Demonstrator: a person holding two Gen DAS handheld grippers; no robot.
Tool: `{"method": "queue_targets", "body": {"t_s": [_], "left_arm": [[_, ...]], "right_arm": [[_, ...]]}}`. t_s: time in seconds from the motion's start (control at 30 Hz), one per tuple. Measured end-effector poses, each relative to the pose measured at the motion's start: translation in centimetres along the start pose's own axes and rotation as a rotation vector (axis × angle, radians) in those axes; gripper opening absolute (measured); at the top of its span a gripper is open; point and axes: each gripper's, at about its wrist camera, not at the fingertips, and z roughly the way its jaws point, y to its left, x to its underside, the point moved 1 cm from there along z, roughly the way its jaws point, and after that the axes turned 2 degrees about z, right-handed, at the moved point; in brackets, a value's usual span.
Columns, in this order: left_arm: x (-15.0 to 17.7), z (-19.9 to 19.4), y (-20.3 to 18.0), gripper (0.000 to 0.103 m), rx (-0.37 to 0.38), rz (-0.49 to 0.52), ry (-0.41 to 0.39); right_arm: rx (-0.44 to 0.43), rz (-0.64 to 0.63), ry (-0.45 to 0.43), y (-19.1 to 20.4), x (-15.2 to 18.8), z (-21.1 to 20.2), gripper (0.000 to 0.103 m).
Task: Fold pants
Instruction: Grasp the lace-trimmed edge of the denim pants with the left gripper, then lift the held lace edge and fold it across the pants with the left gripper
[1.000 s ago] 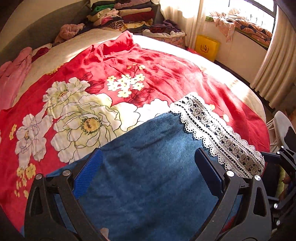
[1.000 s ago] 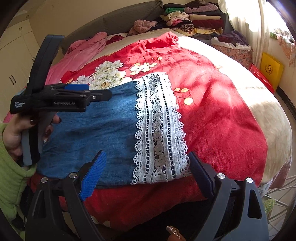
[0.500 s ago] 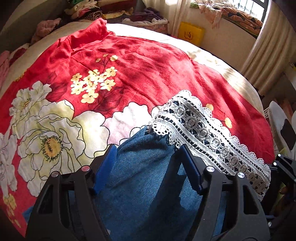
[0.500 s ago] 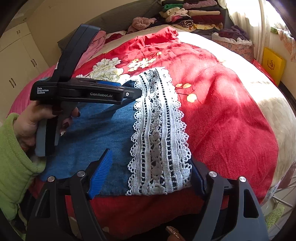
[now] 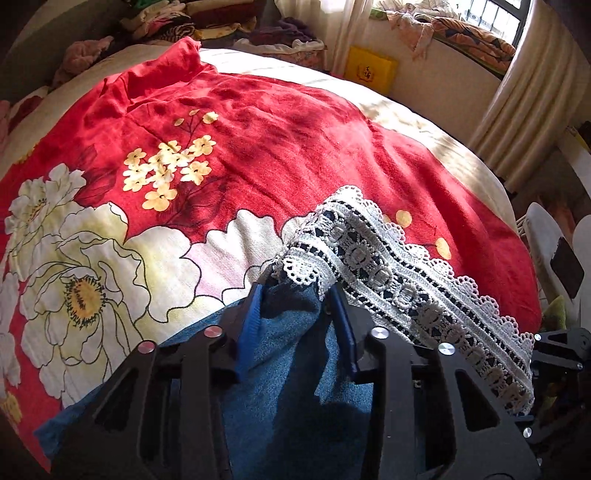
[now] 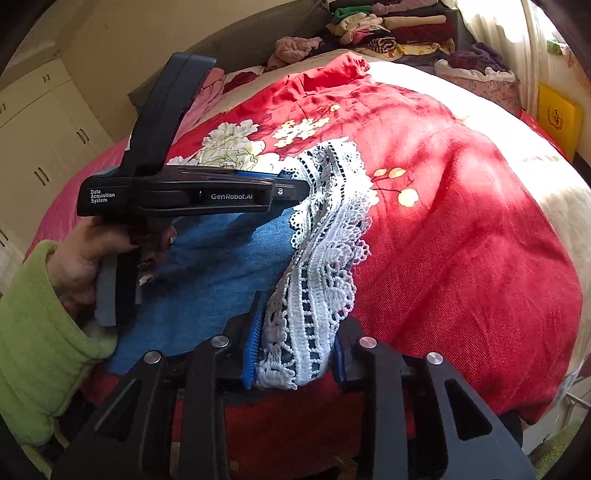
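The pants (image 5: pixel 291 398) are blue denim with a fine, slightly fuzzy weave, finished at the hem by a broad band of white crocheted lace (image 5: pixel 399 284) whose scalloped edges and openwork circles show dark cloth beneath. They lie on a bed covered by a red floral bedspread (image 5: pixel 280 140), a coarse woven fabric printed with large cream peonies and small yellow blossoms. The left tongs (image 5: pixel 295 295), black struts with ribbed blue pads, are nearly closed and pinch a raised ridge of denim right where it meets the lace corner. The right tongs (image 6: pixel 295 343) are likewise drawn in tight on the bunched lace hem at the near edge of the bed, the lace puckered into soft folds between the pads. In the right wrist view the left hand (image 6: pixel 92 266), in a fleecy green sleeve, grips the other tool's grey handle above the denim. A stack of folded clothes (image 6: pixel 391 29) sits at the far end of the bed.
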Motion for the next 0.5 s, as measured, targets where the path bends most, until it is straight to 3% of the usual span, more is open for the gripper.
{"method": "queue_targets", "body": {"t_s": [0.07,0.17,0.33,0.5], "left_arm": [[0.0,-0.6,0.2,0.012,0.007,-0.014,-0.015],[0.4,-1.4,0.7,0.009,0.040,-0.045,-0.040],[1.3,-4.4,1.9,0.009,0.102,-0.118,-0.115],[2.8,-8.5,3.9,0.009,0.096,-0.167,-0.192]], "right_arm": [[-0.018,-0.001,-0.016,0.3,-0.1,-0.3,0.027],[-0.039,-0.034,-0.044,1.6,-0.2,-1.1,0.027],[-0.096,-0.097,-0.088,4.7,-1.2,-3.0,0.027],[-0.162,-0.197,-0.094,9.5,-2.2,-3.7,0.027]]}}
